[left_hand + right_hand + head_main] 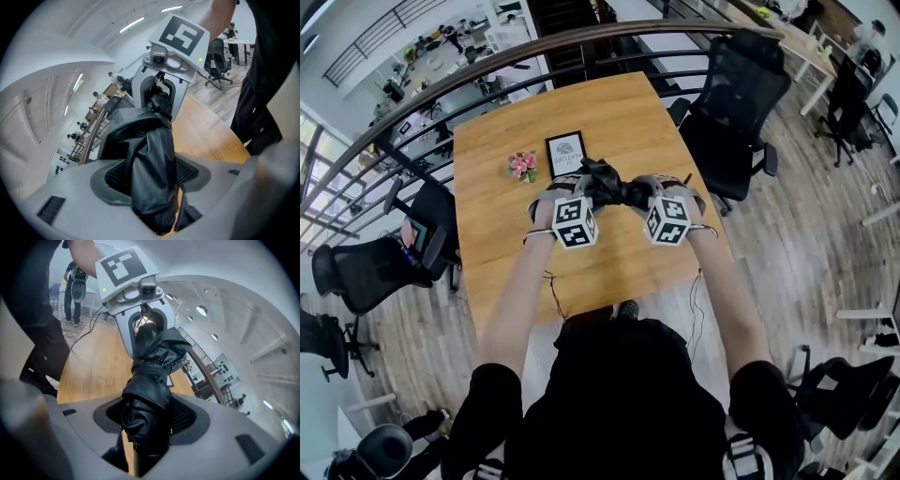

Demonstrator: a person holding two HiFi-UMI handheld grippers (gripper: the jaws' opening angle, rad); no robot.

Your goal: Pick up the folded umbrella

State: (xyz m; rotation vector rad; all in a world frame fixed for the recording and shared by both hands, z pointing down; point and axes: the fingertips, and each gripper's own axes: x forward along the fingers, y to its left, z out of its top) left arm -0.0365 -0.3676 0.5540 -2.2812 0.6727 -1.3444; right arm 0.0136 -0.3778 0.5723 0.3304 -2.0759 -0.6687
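Observation:
The folded black umbrella [607, 190] hangs level above the wooden table [506, 262], held at both ends. My left gripper [582, 192] is shut on its left end, and my right gripper [641, 192] is shut on its right end. In the left gripper view the crumpled black fabric of the umbrella [150, 154] fills the gap between the grey jaws of my left gripper [151, 185], with the right gripper [161, 89] facing it at the far end. The right gripper view mirrors this: the strapped umbrella [152, 380] sits in my right gripper [147, 420], opposite the left gripper [143, 324].
A small framed card [567, 153] and a pink flower bunch [522, 166] stand on the table beyond the umbrella. Black office chairs [733, 103] flank the table to the right and left [427, 225]. A curved railing [487, 70] runs behind the table.

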